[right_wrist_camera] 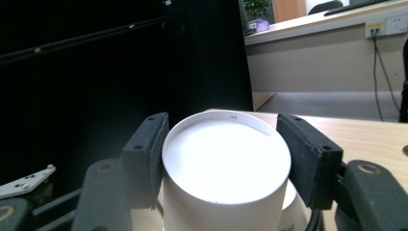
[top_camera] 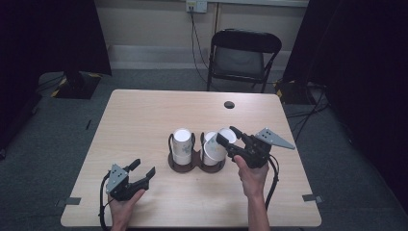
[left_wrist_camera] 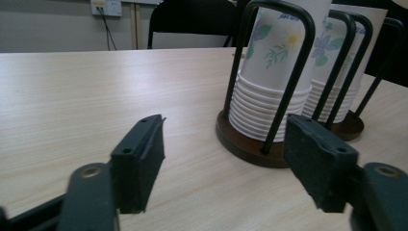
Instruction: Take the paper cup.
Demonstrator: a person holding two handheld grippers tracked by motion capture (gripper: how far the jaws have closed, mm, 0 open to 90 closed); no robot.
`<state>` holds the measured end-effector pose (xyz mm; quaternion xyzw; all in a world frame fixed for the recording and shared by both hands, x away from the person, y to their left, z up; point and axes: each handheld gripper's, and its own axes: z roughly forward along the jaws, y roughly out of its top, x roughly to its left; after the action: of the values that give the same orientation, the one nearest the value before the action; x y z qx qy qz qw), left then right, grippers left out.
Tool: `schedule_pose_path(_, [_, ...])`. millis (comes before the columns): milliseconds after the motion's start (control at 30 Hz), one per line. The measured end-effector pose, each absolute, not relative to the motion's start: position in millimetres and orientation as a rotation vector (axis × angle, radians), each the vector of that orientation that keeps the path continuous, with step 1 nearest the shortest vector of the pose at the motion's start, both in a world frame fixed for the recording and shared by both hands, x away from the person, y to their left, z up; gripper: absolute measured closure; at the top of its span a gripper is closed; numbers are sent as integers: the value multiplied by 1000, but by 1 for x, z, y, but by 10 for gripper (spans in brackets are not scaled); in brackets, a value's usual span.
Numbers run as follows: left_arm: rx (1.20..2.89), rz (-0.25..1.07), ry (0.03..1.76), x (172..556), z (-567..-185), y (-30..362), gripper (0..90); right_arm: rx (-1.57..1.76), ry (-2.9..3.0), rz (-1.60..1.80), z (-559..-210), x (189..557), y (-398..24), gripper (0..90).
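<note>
Paper cup [top_camera: 215,150] is clamped upside down in the right claw [top_camera: 226,136], tilted over the right-hand rack [top_camera: 212,166], near the middle of the surface [top_camera: 144,115] but a bit toward the near edge. In the right claw view the pads [right_wrist_camera: 146,156] press both sides of its white base [right_wrist_camera: 226,161], so the grip looks solid. Prob mid-transfer imo: can't tell if it's coming off the stack or going on. Containers: twin wire racks on dark round bases, each w/ a stack of nested floral cups [left_wrist_camera: 269,77], upside down. Left rack [top_camera: 182,161] stack looks untouched. Left claw [top_camera: 143,171] sits near the front-left corner, jaws apart, nothing btw them, pointing at the racks.
</note>
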<state>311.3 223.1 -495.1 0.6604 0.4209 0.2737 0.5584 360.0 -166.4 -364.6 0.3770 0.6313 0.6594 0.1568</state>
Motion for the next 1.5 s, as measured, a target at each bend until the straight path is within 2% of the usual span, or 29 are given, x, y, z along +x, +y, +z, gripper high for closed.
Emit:
schedule_pose_path(167, [1532, 596, 969, 311, -494, 220, 289, 1088, 1833, 1897, -375, 351, -164, 376])
schedule_pose_path(267, [1538, 527, 942, 312, -494, 217, 301, 1114, 1829, 1921, -382, 347, -165, 376])
schedule_pose_path(400, [1542, 506, 908, 311, -490, 212, 315, 1155, 1818, 1952, -393, 343, -166, 376])
schedule_pose_path(867, [1576, 487, 801, 307, -481, 187, 370, 1261, 1770, 2126, -428, 330, -158, 376])
schedule_pose_path(1167, [1611, 514, 735, 302, -481, 167, 426, 1266, 1809, 2147, -441, 326, -135, 376])
schedule_pose_path(1333, [1611, 478, 693, 301, -481, 161, 474, 1276, 1820, 2184, -445, 325, -126, 376])
schedule_pose_path(1500, [1606, 464, 665, 301, -481, 156, 485, 1287, 1812, 2235, -444, 324, -122, 375])
